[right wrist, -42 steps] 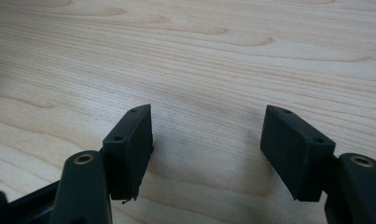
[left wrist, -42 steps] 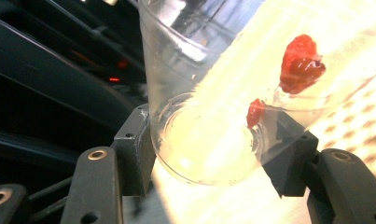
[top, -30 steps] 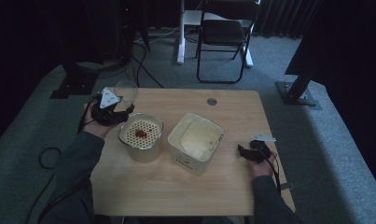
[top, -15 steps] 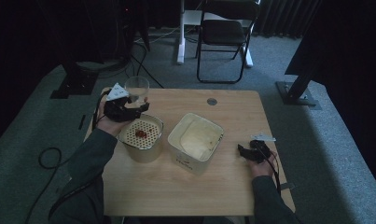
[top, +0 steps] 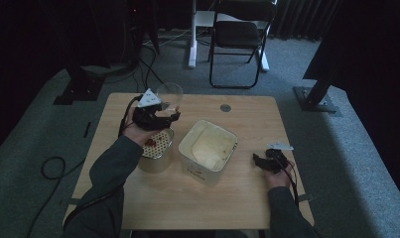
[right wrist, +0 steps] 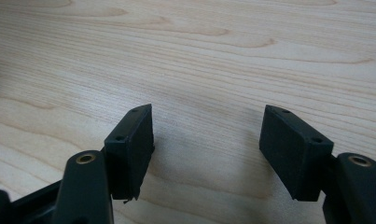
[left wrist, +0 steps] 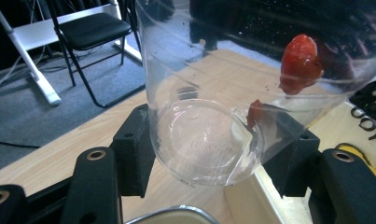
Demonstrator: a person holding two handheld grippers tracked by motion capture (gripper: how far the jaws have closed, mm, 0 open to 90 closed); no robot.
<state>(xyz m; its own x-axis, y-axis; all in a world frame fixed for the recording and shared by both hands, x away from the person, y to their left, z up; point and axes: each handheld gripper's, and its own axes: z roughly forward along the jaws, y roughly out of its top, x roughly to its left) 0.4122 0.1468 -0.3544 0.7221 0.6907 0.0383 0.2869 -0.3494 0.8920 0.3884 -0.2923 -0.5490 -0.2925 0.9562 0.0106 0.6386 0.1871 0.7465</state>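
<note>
My left gripper is shut on a clear glass cup, held tipped in the air over a round metal pot with a perforated insert and something red in it. In the left gripper view, my left gripper has its jaws clamping the base of the cup. Inside the cup, a red fruit piece clings to the wall, with a smaller piece lower down. My right gripper rests low on the right of the wooden table. It stands open over bare wood.
A square white tub with pale contents stands mid-table, right beside the pot. A small round disc lies at the far edge. Beyond the table are a folding chair, dark stands and floor cables.
My left gripper has carried the glass cup up and to the right, from the table's left edge to above the round pot, and tipped it. The right gripper has stayed put.
</note>
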